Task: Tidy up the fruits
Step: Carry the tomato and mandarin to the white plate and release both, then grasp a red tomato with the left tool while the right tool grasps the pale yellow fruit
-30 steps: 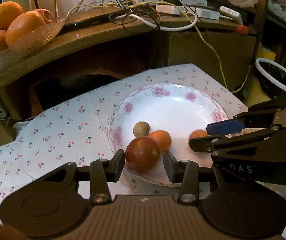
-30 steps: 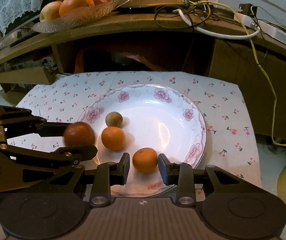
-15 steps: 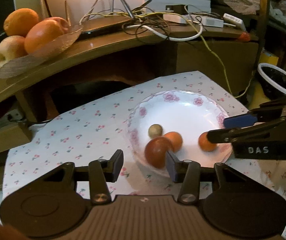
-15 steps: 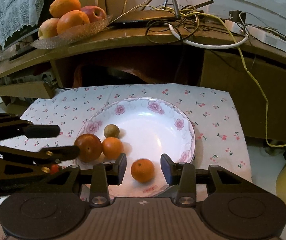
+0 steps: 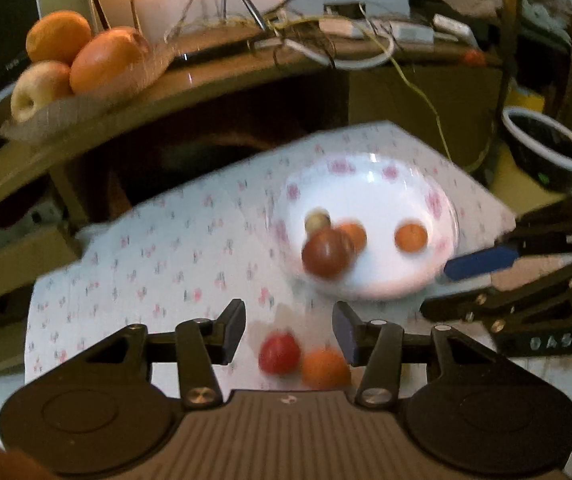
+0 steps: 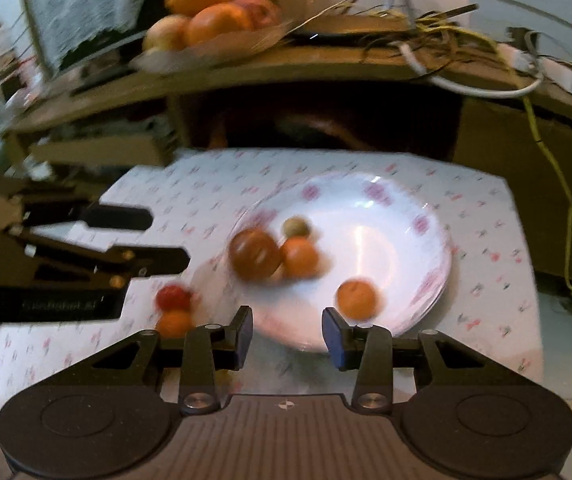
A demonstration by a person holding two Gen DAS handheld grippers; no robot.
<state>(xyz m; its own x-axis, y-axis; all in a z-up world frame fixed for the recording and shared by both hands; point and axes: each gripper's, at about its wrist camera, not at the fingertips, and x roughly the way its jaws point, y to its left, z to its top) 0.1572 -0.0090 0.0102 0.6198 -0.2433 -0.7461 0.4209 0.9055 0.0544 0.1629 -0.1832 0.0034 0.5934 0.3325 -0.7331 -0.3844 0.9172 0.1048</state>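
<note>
A white plate [image 5: 365, 184] [image 6: 385, 240] with pink flowers holds a dark red fruit [image 5: 325, 254] [image 6: 254, 254], two oranges [image 5: 411, 237] [image 6: 356, 298] and a small greenish fruit [image 6: 297, 227]. A small red fruit [image 5: 279, 352] [image 6: 173, 296] and an orange [image 5: 324, 368] [image 6: 174, 322] lie on the cloth in front of the plate. My left gripper [image 5: 289, 330] [image 6: 168, 238] hangs above that pair, jaws opening, pads touching nothing. My right gripper [image 6: 287, 332] [image 5: 435, 290] stands open at the plate's near rim, empty.
A flowered cloth [image 5: 166, 248] covers the low table. Behind it a wooden shelf [image 6: 325, 68] carries a glass dish of large fruit [image 5: 82, 60] [image 6: 214, 20] and tangled cables [image 6: 445, 40]. A dark bowl [image 5: 545, 148] stands at the far right.
Both grippers have let go of their fruit and drawn back from the plate. The dark red fruit and the orange now rest in the plate. The two loose fruits on the cloth came into view.
</note>
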